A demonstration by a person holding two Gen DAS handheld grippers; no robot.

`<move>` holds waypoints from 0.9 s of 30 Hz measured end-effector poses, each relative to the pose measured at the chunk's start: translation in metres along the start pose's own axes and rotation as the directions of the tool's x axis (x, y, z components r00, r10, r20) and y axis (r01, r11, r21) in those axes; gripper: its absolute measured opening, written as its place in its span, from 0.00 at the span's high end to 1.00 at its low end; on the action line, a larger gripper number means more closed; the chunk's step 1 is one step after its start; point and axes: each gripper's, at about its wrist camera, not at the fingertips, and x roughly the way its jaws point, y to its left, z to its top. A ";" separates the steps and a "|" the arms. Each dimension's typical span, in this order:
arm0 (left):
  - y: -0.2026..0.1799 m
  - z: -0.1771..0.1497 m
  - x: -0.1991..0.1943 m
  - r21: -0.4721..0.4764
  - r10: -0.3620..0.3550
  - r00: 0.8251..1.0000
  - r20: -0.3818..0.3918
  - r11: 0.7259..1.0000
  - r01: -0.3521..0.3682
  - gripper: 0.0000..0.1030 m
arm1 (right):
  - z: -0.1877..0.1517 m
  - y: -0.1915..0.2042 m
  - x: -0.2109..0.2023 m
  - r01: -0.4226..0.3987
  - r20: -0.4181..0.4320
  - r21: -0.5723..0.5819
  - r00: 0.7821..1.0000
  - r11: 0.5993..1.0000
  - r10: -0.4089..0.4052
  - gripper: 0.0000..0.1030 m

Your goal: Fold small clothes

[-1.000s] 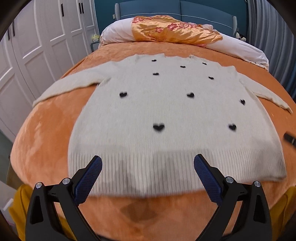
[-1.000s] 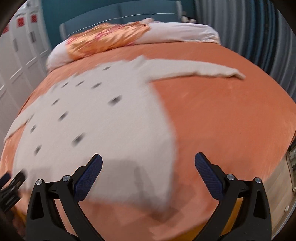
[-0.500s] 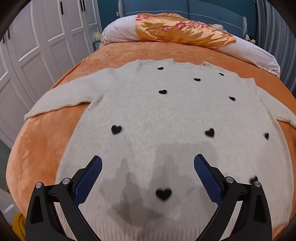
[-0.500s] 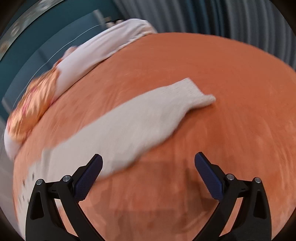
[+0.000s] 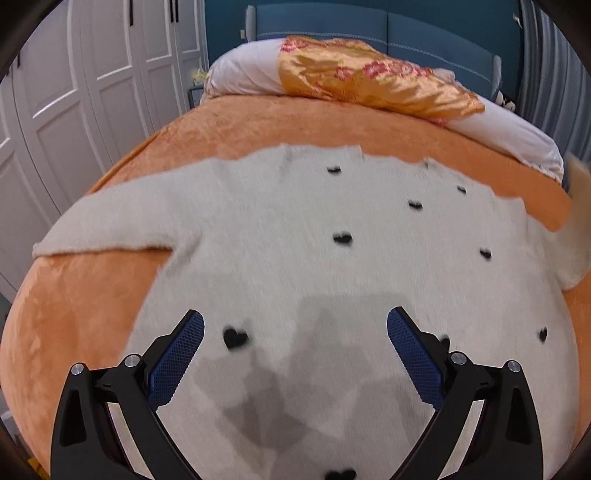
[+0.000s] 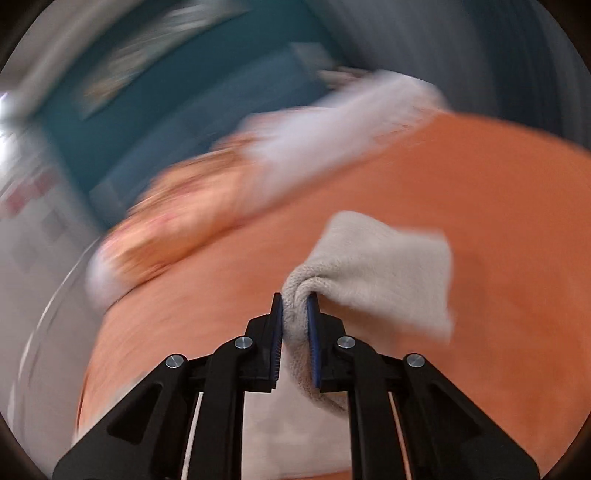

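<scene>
A cream knitted sweater (image 5: pixel 295 240) with small black hearts lies spread flat on the orange bedspread (image 5: pixel 85 306). Its left sleeve (image 5: pixel 110 225) stretches out towards the left edge. My left gripper (image 5: pixel 295 343) hovers open over the sweater's middle, with nothing between its blue pads. In the right wrist view my right gripper (image 6: pixel 295 306) is closing its jaws on the sweater's right sleeve (image 6: pixel 388 273). The knit is bunched and pinched between the pads, and the cuff end is lifted off the bed. That view is blurred by motion.
A white pillow (image 5: pixel 243 74) with an orange floral cover (image 5: pixel 369 81) lies at the head of the bed, against a blue headboard (image 5: pixel 369 22). White wardrobe doors (image 5: pixel 74 92) stand to the left. Grey curtains (image 6: pixel 498 55) hang on the right.
My left gripper has moved forward from the hem to over the sweater's middle. My right gripper swung to the right sleeve, closed on it and raised the cuff.
</scene>
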 end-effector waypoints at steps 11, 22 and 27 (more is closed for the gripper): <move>0.055 0.033 0.017 -0.247 -0.152 0.988 0.014 0.957 0.151 0.06 | -0.215 0.253 0.136 -0.350 -0.511 -0.330 0.847 0.877 0.146 0.83; 0.053 0.042 0.083 -0.392 -0.342 0.936 -0.087 0.875 0.284 0.06 | -0.187 0.126 0.040 -0.127 -0.314 -0.143 0.946 0.981 0.077 0.55; 0.047 0.044 0.101 -0.421 -0.325 0.940 -0.101 0.870 0.256 0.10 | -0.156 0.056 0.036 0.079 -0.247 -0.059 0.965 0.995 -0.091 0.50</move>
